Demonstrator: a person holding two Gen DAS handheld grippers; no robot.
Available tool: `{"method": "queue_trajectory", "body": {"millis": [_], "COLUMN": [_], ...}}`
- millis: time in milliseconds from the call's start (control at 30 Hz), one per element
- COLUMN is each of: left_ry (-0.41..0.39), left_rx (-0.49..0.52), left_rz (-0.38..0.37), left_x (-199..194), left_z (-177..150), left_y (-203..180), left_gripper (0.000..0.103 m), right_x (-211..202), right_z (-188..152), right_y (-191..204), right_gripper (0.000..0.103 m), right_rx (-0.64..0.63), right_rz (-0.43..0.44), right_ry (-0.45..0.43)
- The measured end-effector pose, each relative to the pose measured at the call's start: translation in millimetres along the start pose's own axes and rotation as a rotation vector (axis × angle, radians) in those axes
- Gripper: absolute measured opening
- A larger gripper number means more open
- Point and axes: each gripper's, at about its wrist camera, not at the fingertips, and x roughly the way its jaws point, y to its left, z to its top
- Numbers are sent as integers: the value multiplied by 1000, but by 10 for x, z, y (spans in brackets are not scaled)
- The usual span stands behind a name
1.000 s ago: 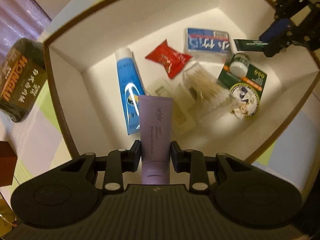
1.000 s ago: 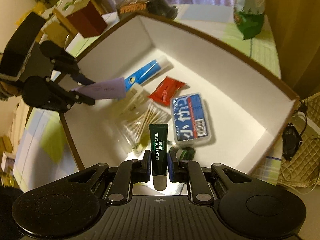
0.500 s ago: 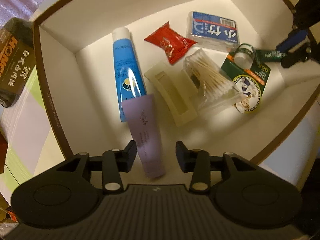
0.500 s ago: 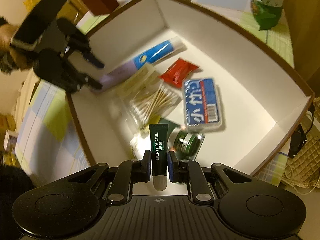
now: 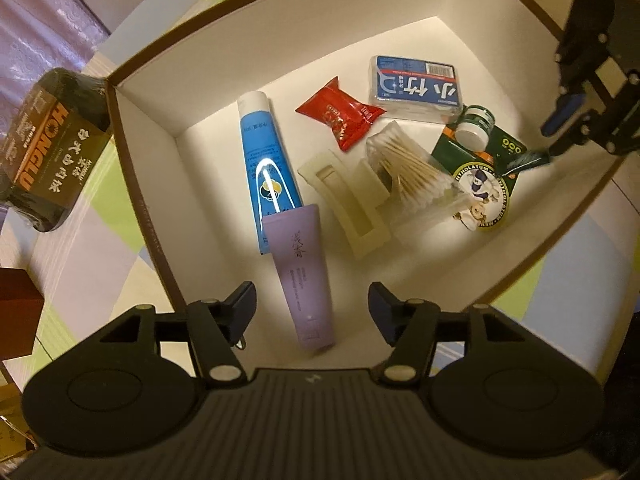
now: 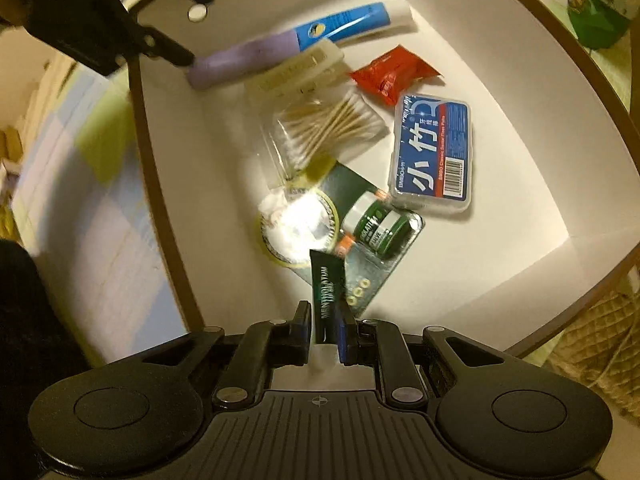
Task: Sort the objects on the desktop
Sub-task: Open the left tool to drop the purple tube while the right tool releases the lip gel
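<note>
between the wide-open left claw [image 5: 312, 304], purple tube [image 5: 304, 276], apparently loose; right claw [image 6: 325, 320] pinching lip gel [image 6: 329, 292]

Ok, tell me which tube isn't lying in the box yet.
The dark green lip gel tube, clamped in the right gripper. The blue tube and purple tube lie on the box floor.

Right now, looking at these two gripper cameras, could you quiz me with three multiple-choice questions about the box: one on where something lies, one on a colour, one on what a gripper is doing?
1. The purple tube lies:
A. inside the box
B. on the tablecloth
C. in the left gripper

2. The candy wrapper is:
A. blue
B. red
C. yellow

3. The right gripper is:
A. open and empty
B. shut on the green lip gel tube
C. out of sight

Answers: 1 A, it rests on the box floor, between spread fingers; 2 B, plainly red; 3 B, its fingers pinch the tube.
</note>
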Motion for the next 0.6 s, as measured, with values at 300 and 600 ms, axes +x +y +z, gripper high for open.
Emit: {"method": "queue_trajectory", "body": {"millis": [300, 600], "left_ry": [-27, -99], "left_rx": [-2, -10], "left_rz": [31, 70], "left_x": [-71, -320], "left_z": [-83, -196], "left_y": [-82, -120], "left_gripper": [60, 68], "right_x": [-158, -475], "right_z": [-10, -64], "right_y": [124, 318], "right_gripper": [80, 83], "right_rx": [-43, -7], "right_rz": [-64, -167], "right_ry": [-18, -137]}}
